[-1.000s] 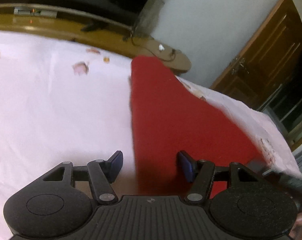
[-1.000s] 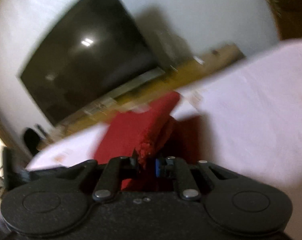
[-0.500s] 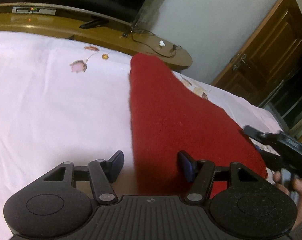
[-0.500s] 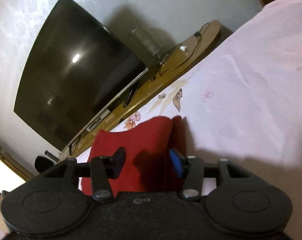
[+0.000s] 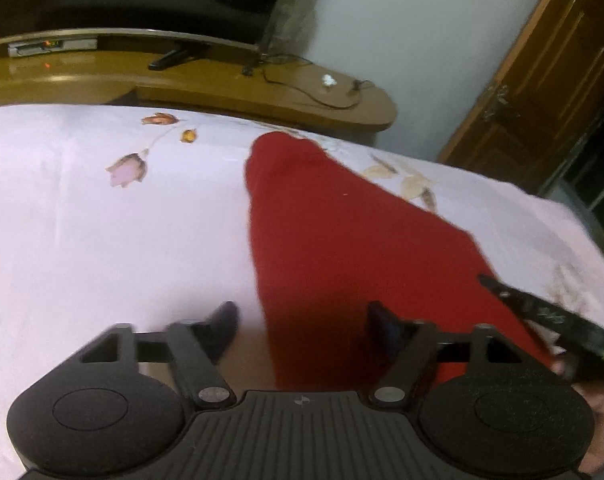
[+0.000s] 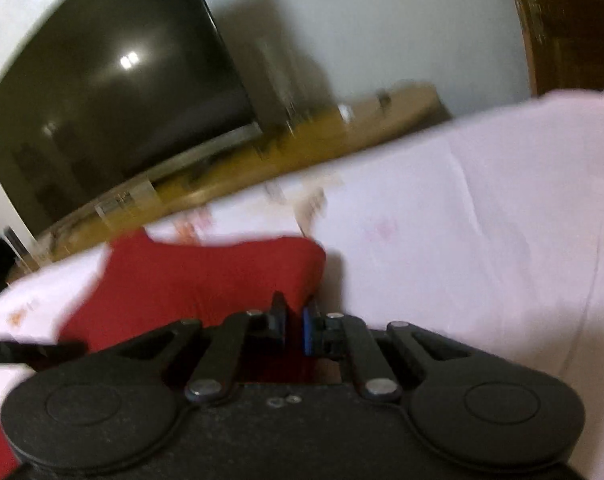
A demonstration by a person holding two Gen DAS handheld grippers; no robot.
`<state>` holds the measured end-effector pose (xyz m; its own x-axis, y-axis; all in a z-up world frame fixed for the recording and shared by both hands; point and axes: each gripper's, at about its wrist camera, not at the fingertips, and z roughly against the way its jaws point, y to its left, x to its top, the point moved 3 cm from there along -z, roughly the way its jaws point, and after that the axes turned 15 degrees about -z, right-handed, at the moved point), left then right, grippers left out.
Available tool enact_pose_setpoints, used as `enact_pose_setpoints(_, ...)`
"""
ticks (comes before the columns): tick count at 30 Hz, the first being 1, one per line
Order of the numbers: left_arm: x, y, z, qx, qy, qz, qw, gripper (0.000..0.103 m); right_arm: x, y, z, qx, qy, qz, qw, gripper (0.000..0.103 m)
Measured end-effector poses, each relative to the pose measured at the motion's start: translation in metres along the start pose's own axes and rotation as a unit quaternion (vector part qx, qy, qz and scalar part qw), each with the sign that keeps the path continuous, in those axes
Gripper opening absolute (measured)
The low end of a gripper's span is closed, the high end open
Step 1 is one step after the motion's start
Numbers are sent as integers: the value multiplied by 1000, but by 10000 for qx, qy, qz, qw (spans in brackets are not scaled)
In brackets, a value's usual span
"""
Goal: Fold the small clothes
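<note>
Right gripper [image 6: 293, 322] has its jaws pinched on the near edge of the red cloth [image 5: 342, 248]; left gripper [image 5: 302, 322] jaws are opening, the cloth edge between them but unpressed. Best to grab the matching corner with left, then lift both evenly for a square fold. Cloth is plain red, thick-looking, flat on the pale floral bedsheet [image 5: 102, 232].

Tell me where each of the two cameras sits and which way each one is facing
Left wrist: on the left tongs, jaws opening, facing down over the red cloth on the bedsheet; a hand shows.
Right wrist: on the right tongs, shut at the cloth's corner, facing the TV.
Shared: cloth, bedsheet, TV stand.
</note>
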<state>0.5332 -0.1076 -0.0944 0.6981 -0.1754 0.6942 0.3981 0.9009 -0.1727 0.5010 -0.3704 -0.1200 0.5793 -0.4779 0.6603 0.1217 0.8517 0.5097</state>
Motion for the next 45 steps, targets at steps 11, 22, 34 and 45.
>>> enact_pose_setpoints(11, -41, 10, 62, -456, -453, 123, 9979, 75, -12, 21, 89, 318, -251, 153, 9991, 40)
enact_pose_setpoints(22, -65, -2, 79, -182, -344, -301, 9988, 75, -59, 10, 94, -577, 216, 497, 9969, 31)
enact_pose_setpoints(34, -103, -42, 94, -328, -233, -493, 9980, 75, -90, 62, 129, -435, -4, 1159, 9923, 65)
enact_pose_setpoints(45, -122, -13, 114, -254, -353, -489, 9979, 75, -85, 17, 109, -801, 406, 739, 9932, 55)
